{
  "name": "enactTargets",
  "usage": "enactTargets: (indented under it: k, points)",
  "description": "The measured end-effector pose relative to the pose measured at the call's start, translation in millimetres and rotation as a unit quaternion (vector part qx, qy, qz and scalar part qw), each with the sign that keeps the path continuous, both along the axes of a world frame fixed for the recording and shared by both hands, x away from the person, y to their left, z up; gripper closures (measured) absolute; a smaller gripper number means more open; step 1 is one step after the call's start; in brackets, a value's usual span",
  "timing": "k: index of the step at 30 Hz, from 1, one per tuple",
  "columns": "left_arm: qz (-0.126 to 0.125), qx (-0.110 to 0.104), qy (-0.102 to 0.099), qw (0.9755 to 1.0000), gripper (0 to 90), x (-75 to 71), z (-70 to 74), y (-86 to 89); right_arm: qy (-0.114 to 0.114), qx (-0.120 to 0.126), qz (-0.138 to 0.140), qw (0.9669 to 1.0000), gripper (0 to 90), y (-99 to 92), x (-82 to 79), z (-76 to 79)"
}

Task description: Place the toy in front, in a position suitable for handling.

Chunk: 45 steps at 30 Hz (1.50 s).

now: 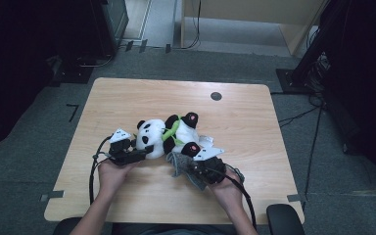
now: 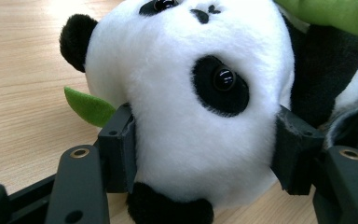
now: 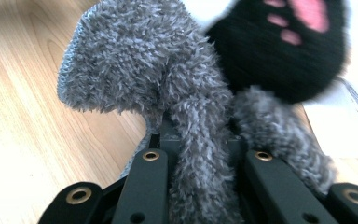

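Observation:
A black-and-white plush panda (image 1: 169, 132) lies on its side on the wooden table (image 1: 245, 127), hugging a green plush stalk (image 1: 170, 131). My left gripper (image 1: 148, 152) comes in from the left, and its jaws press on both sides of the panda's head (image 2: 191, 102). A green leaf (image 2: 88, 107) pokes out beside the head. My right gripper (image 1: 188, 165) is shut on a fuzzy grey cloth (image 3: 168, 84) just below the panda's pink-padded foot (image 3: 284, 46). The grey cloth (image 1: 177, 160) bunches up between the two hands.
A round black grommet (image 1: 216, 96) sits in the table's far right part. A white tag or paper (image 1: 206, 142) lies by the panda's foot. Dark stands and cables (image 1: 318, 73) surround the table on grey carpet. A black chair arm (image 1: 284, 218) is at the near right corner.

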<state>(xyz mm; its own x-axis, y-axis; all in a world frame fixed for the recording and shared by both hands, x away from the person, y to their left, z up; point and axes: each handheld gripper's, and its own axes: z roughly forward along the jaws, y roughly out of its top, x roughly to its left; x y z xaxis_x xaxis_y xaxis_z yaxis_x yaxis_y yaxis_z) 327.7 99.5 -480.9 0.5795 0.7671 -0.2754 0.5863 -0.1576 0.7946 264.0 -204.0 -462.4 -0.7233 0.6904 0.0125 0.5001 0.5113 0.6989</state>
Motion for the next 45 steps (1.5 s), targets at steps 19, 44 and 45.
enactTargets:
  k: [19, 44, 45]
  points:
    - [-0.001, 0.003, 0.000, 1.0000, 34.3, 0.3, 2.0, -1.2, 0.018, -0.004, 0.109, 0.9939, 77.3, 72.9, 4.2, -4.3]
    - [-0.004, 0.009, -0.005, 0.9999, 34.3, -0.1, 1.4, -1.1, 0.003, -0.022, 0.076, 0.9968, 76.5, 91.8, 32.3, -12.4]
    - [-0.004, 0.008, -0.005, 0.9999, 34.3, 0.0, 1.3, -1.0, 0.004, -0.020, 0.072, 0.9972, 76.5, 88.0, 30.6, -12.3]
